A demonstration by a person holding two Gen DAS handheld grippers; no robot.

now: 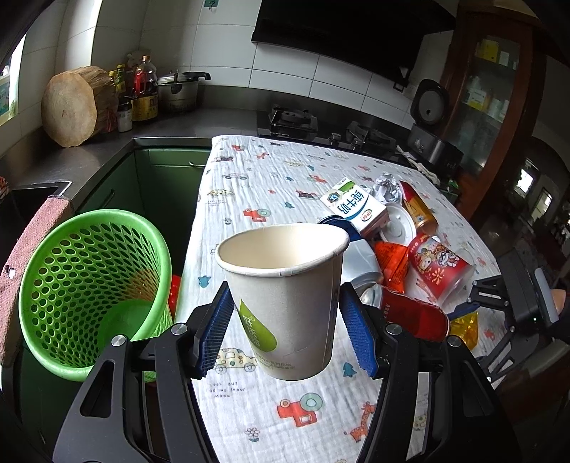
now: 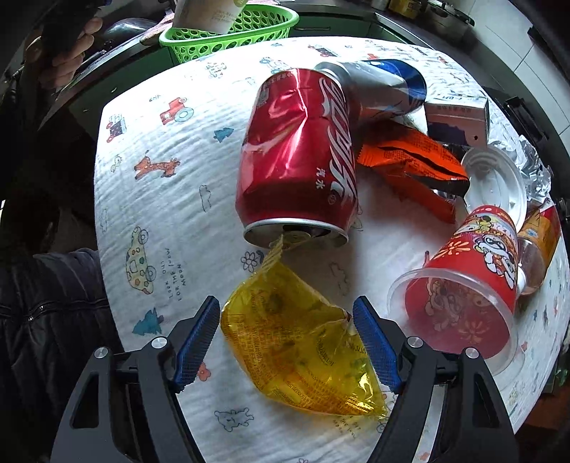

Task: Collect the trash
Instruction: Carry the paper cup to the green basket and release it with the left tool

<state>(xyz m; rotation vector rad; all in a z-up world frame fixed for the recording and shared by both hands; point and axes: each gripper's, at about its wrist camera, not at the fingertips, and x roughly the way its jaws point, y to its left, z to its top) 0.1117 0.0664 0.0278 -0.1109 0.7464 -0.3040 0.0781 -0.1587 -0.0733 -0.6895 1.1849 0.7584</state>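
My left gripper (image 1: 285, 290) is shut on a white paper cup (image 1: 285, 292) with a green leaf print, held upright in the air over the table's left edge. Beside the table, lower left, stands a green mesh basket (image 1: 71, 270). In the right wrist view the cup (image 2: 206, 14) hangs near the basket (image 2: 228, 39). My right gripper (image 2: 286, 302) points down, open around a crumpled yellow wrapper (image 2: 295, 342) lying on the cloth. The right pad (image 2: 374, 345) touches the wrapper and the left pad (image 2: 197, 342) stands just off it. A dented red cola can (image 2: 295, 156) lies beyond it.
More trash is piled on the printed cloth (image 2: 149, 213): a silver-blue can (image 2: 377, 85), an orange packet (image 2: 409, 160), a red plastic cup (image 2: 463, 281) on its side, a white lid (image 2: 495, 181), a milk carton (image 1: 356, 210) and foil (image 1: 386, 187). A stove (image 1: 320, 124) and counter lie behind.
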